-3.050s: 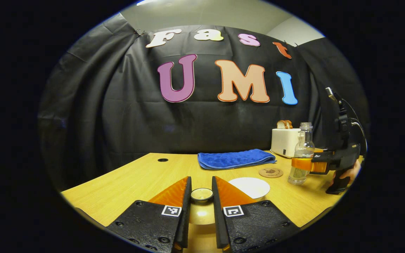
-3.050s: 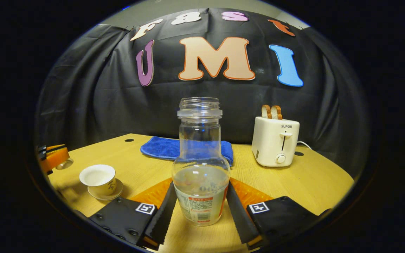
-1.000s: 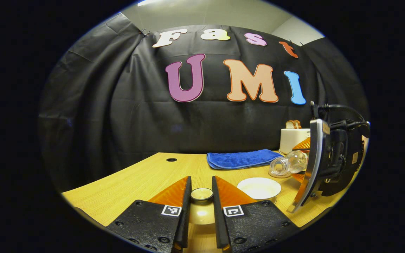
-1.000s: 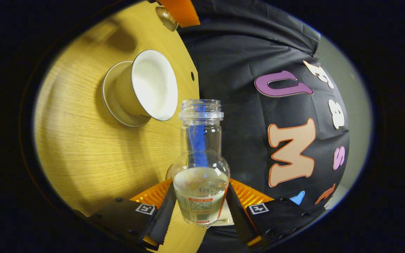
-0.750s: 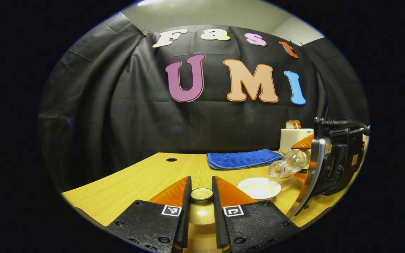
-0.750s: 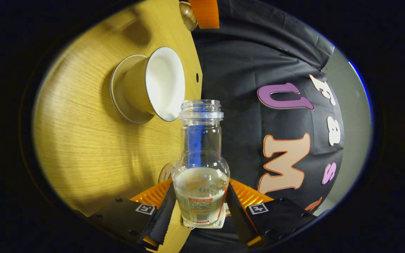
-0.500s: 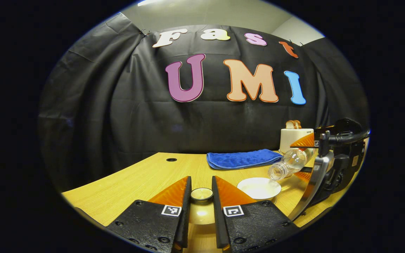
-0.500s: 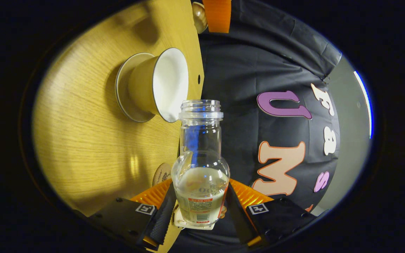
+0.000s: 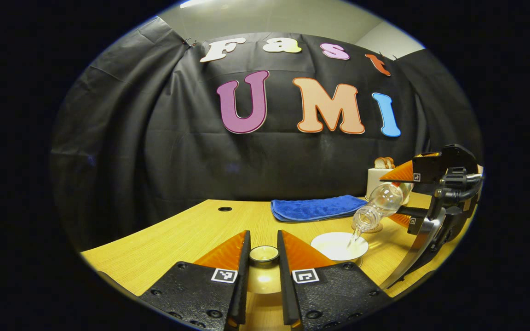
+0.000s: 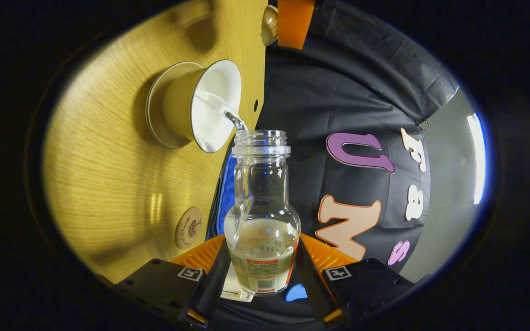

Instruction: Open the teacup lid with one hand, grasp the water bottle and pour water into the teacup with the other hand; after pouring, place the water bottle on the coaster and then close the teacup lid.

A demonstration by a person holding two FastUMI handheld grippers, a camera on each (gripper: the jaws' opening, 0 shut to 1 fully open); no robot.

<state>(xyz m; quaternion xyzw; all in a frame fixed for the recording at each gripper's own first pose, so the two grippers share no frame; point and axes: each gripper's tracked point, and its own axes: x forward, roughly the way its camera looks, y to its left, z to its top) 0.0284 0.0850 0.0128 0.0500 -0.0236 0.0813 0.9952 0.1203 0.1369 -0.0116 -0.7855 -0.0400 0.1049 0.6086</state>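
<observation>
My right gripper [image 10: 261, 271] is shut on a clear water bottle [image 10: 263, 220], which is tipped mouth-down toward the teacup. A thin stream of water [image 10: 235, 120] runs from its mouth into the white-lined teacup [image 10: 196, 105] on its saucer [image 10: 154, 115]. In the left gripper view the tilted bottle [image 9: 380, 207] hangs just above the teacup [image 9: 339, 245], with the right gripper [image 9: 391, 197] around its body. My left gripper [image 9: 263, 243] is shut on the knob of the teacup lid [image 9: 264, 253], held to the left of the cup. The round wooden coaster [image 10: 189, 227] lies bare beside the cup.
A folded blue towel [image 9: 313, 208] lies at the back of the wooden table [image 9: 177, 239]. A white toaster [image 9: 377, 177] with bread stands behind the bottle at the back right. A small cable hole [image 9: 224, 208] sits near the far left edge.
The right gripper has tipped the bottle further, from upright on the table to mouth-down over the cup, and water now streams into the teacup. The left gripper holds the lid still.
</observation>
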